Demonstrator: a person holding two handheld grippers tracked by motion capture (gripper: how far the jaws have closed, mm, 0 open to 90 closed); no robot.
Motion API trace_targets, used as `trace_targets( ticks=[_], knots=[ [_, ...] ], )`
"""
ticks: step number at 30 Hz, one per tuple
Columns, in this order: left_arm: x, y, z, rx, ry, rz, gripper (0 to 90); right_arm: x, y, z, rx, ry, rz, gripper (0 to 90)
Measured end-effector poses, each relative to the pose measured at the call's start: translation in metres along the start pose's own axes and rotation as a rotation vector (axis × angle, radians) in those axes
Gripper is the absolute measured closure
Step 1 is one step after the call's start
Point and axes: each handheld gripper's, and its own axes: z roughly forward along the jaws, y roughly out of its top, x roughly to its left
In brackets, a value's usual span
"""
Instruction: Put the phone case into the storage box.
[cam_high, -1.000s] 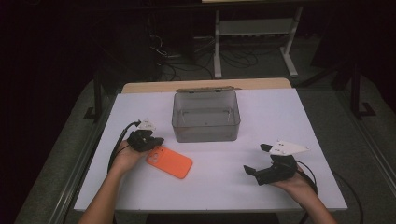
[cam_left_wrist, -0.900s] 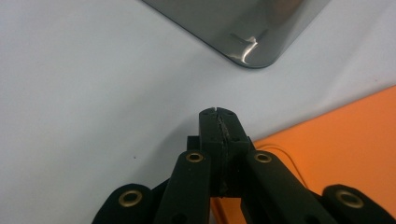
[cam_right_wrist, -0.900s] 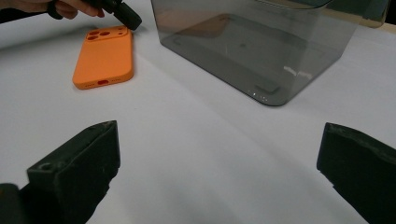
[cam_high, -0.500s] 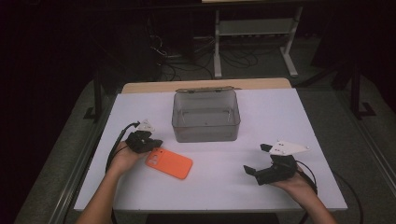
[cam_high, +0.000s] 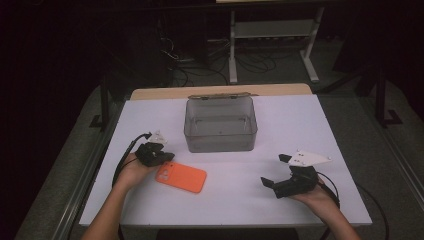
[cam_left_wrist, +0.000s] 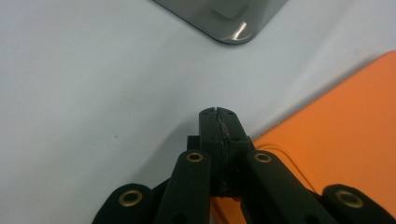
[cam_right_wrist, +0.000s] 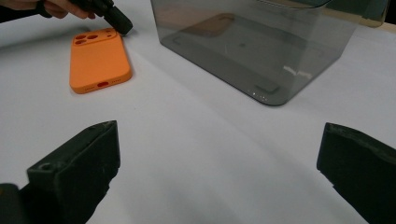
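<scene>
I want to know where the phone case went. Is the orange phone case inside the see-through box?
No, the orange phone case lies flat on the white table, in front of the see-through box.

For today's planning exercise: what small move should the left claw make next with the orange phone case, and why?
Probably open the left claw first. Its jaws are shut with nothing between them, tips at the edge of the orange phone case, which lies flat on the table. Shut jaws cannot take that edge, and the clear box is empty.

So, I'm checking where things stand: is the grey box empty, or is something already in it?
Empty. The clear grey box shows only its bare floor, and the orange phone case lies outside it on the table.
</scene>
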Motion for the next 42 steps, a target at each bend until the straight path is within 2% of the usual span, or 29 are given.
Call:
trace_targets(
  ticks=[16,30,42],
  knots=[
    [-0.017,-0.018,-0.013,0.007,-0.039,0.012,90.0,0.0,0.0,0.0,0.001,-0.002,-0.001,0.0],
    [-0.043,-0.035,-0.027,0.001,-0.089,0.029,90.0,0.001,0.0,0.0,0.004,-0.001,0.002,0.0],
    [-0.064,-0.041,-0.032,-0.008,-0.141,0.044,90.0,0.001,0.0,0.0,0.004,-0.001,0.003,0.0]
  ],
)
